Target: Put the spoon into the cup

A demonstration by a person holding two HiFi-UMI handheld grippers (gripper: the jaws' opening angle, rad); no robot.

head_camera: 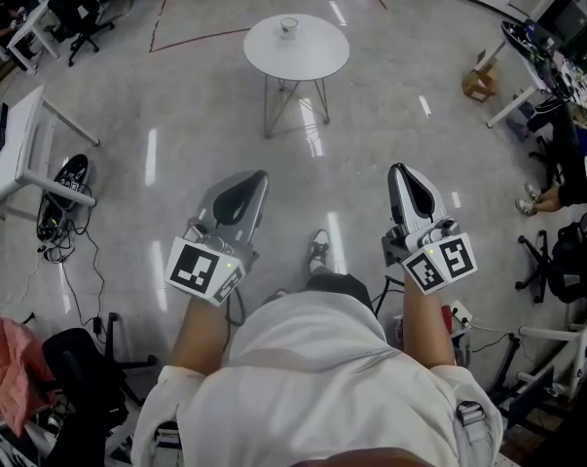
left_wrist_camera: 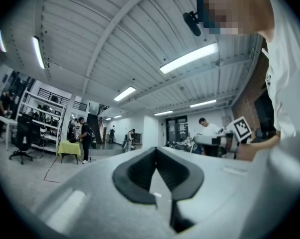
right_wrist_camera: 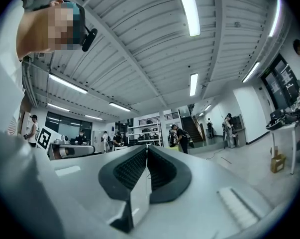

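The left gripper point(head_camera: 258, 176) and right gripper point(head_camera: 399, 169) are near the person, and the jaws of both are clenched on nothing. The small cup point(head_camera: 289, 27) stands far off on the round white table point(head_camera: 317, 61). No spoon can be made out. It is probably light, stiff and slippery, so pinch it mid-handle.

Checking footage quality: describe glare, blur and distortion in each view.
Head view: lamp reflections streak the glossy floor; edges bow. Left gripper view: left hand-held gripper is soft up close, corners black. Right gripper view: ceiling lamp glares; right hand-held gripper soft.
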